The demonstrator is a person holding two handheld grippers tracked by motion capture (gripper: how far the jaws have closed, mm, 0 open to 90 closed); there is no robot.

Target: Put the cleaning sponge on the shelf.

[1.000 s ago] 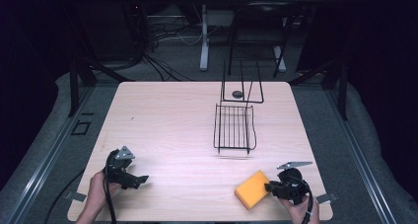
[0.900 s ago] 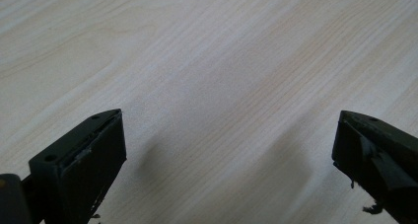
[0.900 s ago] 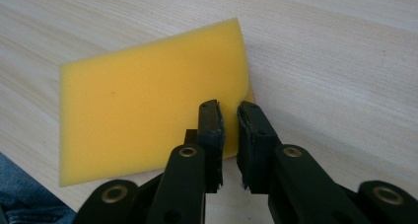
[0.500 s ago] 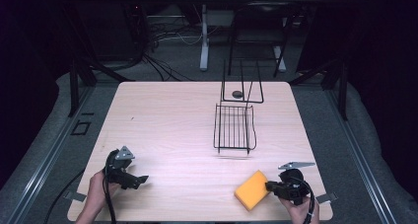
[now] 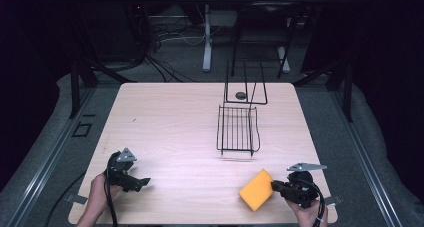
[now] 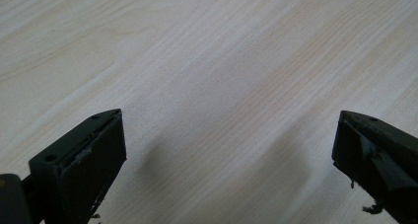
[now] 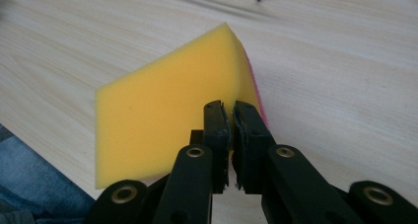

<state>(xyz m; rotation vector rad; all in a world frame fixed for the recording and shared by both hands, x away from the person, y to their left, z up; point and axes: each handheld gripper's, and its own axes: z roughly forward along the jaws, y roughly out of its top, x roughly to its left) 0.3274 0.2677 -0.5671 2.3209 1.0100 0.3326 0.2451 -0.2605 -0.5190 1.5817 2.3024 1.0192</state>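
A person seated at the near edge of a pale wood tabletop (image 5: 180,122) holds a claw in each hand. The right claw (image 5: 276,186), at the near right corner, has its two black jaws pressed together, and a yellow sponge (image 5: 256,189) sits just in front of them. In the right gripper view the right claw (image 7: 230,116) shows its jaws shut with only a thin slit between them, their tips against the near edge of the sponge (image 7: 162,120); whether they pinch a sliver of it cannot be told. The sponge is tilted, one corner raised, and a pink layer shows along its right side.

The left claw (image 5: 142,182) rests at the near left of the tabletop, well apart from the sponge, pointing toward the right. In the left gripper view the left claw (image 6: 229,160) has its jaws spread wide over bare wood grain, nothing between them.

Farther back, right of centre, a black wire rack (image 5: 237,129) stands on the tabletop, and behind it a taller wire frame (image 5: 246,84) rises near the far edge. A small dark round object (image 5: 241,95) lies at the foot of that frame.
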